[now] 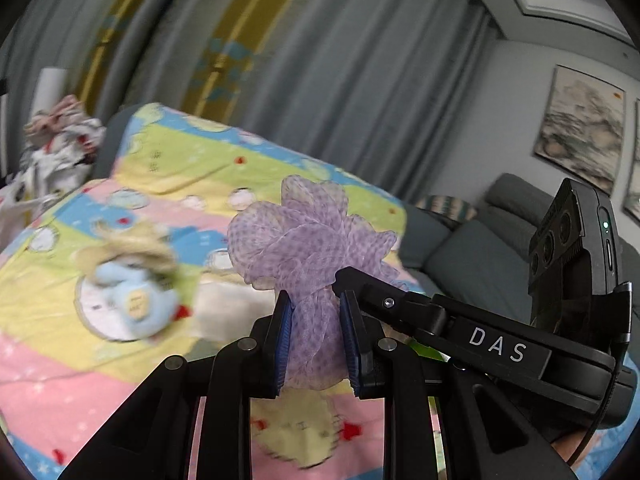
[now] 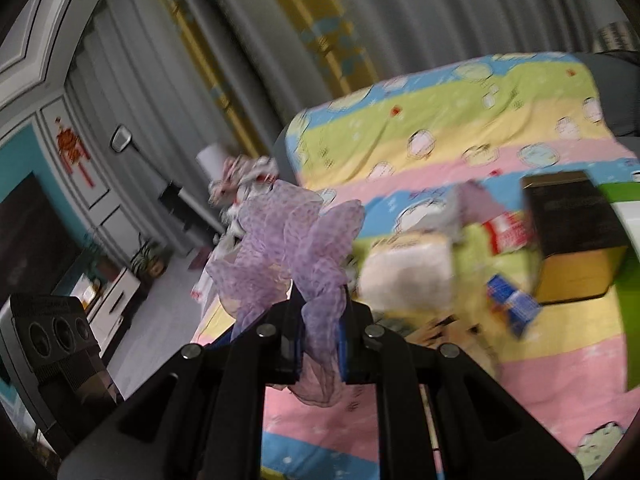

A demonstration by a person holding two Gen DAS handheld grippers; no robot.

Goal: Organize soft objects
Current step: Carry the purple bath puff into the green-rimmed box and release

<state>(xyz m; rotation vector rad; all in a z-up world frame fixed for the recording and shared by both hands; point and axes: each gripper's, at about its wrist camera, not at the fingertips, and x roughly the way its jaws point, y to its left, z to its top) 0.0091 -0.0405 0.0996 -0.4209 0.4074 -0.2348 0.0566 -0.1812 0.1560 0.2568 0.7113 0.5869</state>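
A purple mesh bath pouf is held in the air above a striped cartoon blanket. My left gripper is shut on its lower part. My right gripper is shut on the same pouf, and its black body reaches in from the right in the left wrist view. A blue plush toy with straw-coloured hair lies on the blanket at the left. A white soft pack lies on the blanket in the right wrist view.
A black and tan box, a red and white packet and a blue packet lie on the blanket. Crumpled patterned cloth is heaped at the far left. A grey sofa stands right. Curtains hang behind.
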